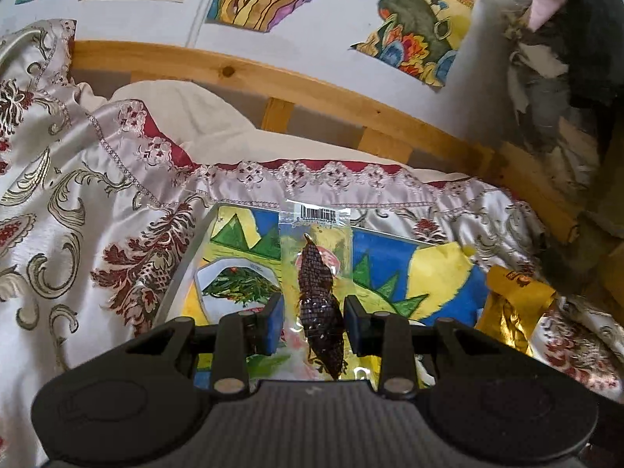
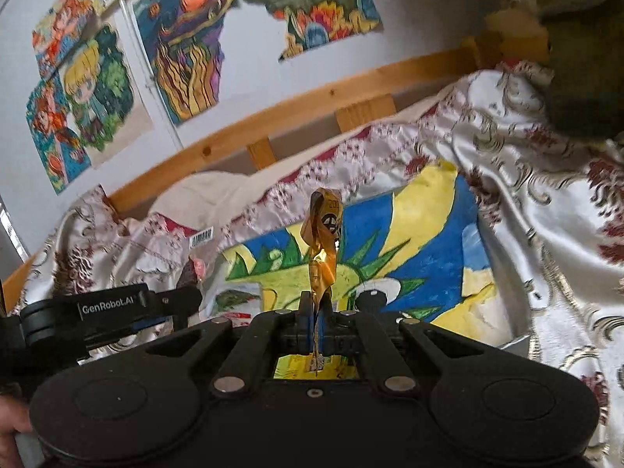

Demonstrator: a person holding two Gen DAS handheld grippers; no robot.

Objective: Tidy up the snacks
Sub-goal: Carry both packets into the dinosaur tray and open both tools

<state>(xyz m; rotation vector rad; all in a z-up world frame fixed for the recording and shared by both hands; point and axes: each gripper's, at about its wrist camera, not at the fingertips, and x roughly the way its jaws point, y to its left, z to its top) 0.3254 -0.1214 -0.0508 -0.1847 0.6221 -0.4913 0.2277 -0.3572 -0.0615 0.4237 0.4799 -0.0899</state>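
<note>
In the left wrist view the left gripper [image 1: 312, 321] holds a clear snack packet [image 1: 316, 273] with a dark dried piece inside, its blue pads [image 1: 274, 323] set narrowly at the packet's sides above the painted tray [image 1: 390, 261] on the embroidered bedspread [image 1: 97, 202], with a gold wrapper [image 1: 514, 304] off to the right; whether the pads truly press the film is hard to tell. In the right wrist view the right gripper [image 2: 316, 323] is clamped tight on the gold foil snack wrapper [image 2: 323, 241], which stands up above the tray, with the left gripper at left. Both snacks seem mid-transfer, so sorting looks unfinished, and no container is visible.
</note>
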